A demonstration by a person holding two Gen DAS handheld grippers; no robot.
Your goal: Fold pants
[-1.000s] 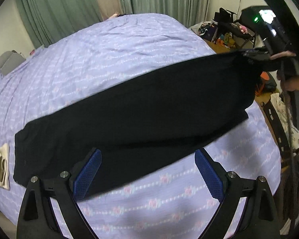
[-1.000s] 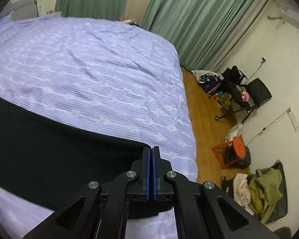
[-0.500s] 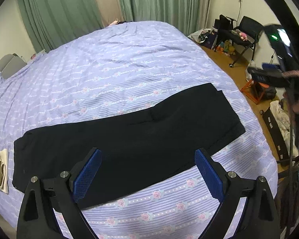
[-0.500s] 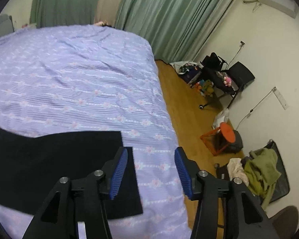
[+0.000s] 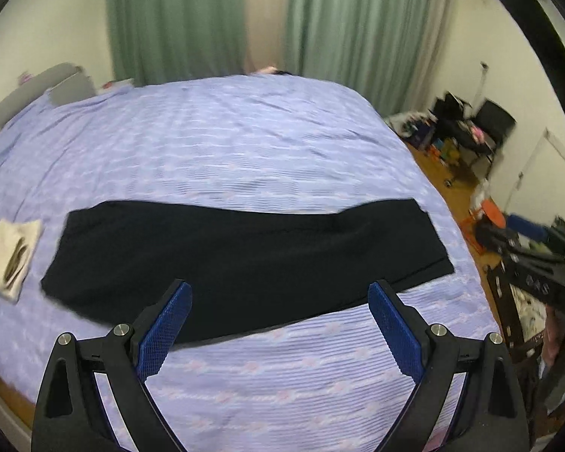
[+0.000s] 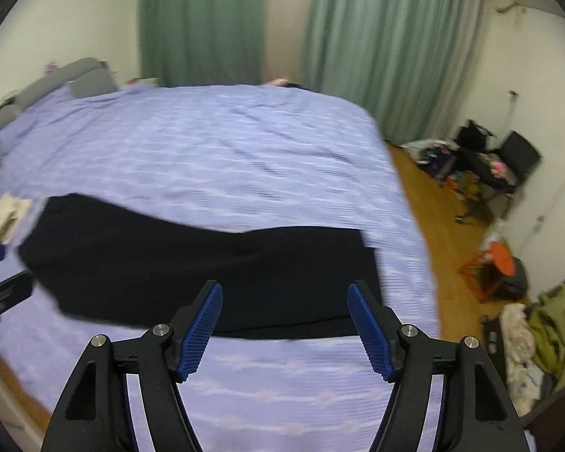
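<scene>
Black pants (image 5: 245,260) lie lengthwise-folded mid-frame on the lavender bedspread (image 5: 245,150); left gripper (image 5: 278,324) wide, right gripper (image 6: 284,324) just opened, both empty; crosswise folds apparently remain.

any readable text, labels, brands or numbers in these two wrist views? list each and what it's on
None readable.
Black pants: no label or tag shows.
Striped purple bedspread: a flower pattern only, no words.
Clutter by the far wall: too small and blurred to read.

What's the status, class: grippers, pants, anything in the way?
Left gripper open, empty. Right gripper open, empty, jaws just opened. Pants flat on the bed, one long strip. Beige cloth beside their left end, apart.
</scene>
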